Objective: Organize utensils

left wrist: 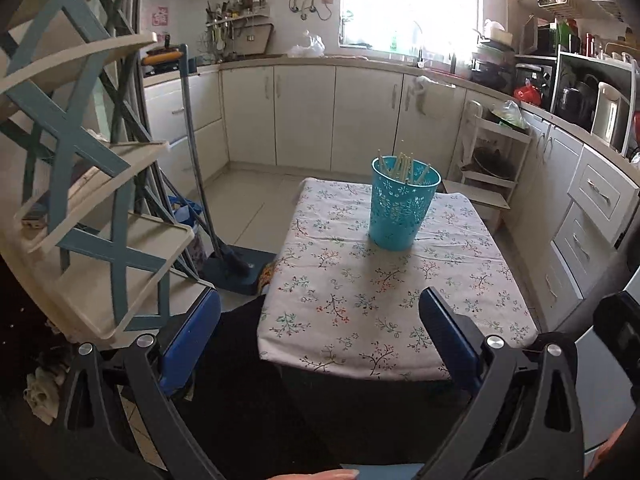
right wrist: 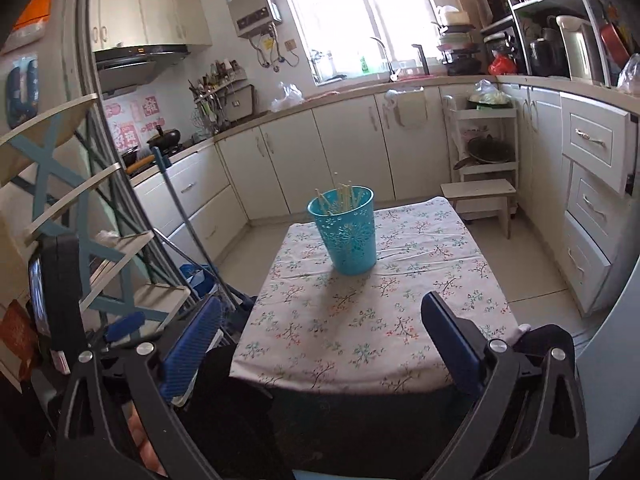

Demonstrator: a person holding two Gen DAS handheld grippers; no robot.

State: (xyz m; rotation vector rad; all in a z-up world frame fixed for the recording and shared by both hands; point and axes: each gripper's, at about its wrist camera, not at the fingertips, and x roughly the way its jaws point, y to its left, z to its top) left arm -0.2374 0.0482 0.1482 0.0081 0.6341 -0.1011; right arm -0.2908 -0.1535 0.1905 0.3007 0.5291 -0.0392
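A turquoise perforated cup (left wrist: 404,208) (right wrist: 346,230) stands upright on a small table covered with a floral cloth (left wrist: 360,300) (right wrist: 360,320). Several pale chopsticks (left wrist: 404,166) (right wrist: 340,198) stick up out of it. My left gripper (left wrist: 320,308) hangs above the table's near edge, well back from the cup, with its blue pads (left wrist: 192,332) wide apart and nothing between them. My right gripper (right wrist: 322,316) is likewise raised over the near edge, open and empty, its blue fingers (right wrist: 452,336) spread either side of the cloth.
A teal and cream tiered rack (left wrist: 80,200) (right wrist: 80,200) stands close on the left. A broom and dustpan (left wrist: 236,264) lean beside the table's left side. White cabinets (right wrist: 592,184) line the back and right, with a small stool (right wrist: 480,196) behind the table.
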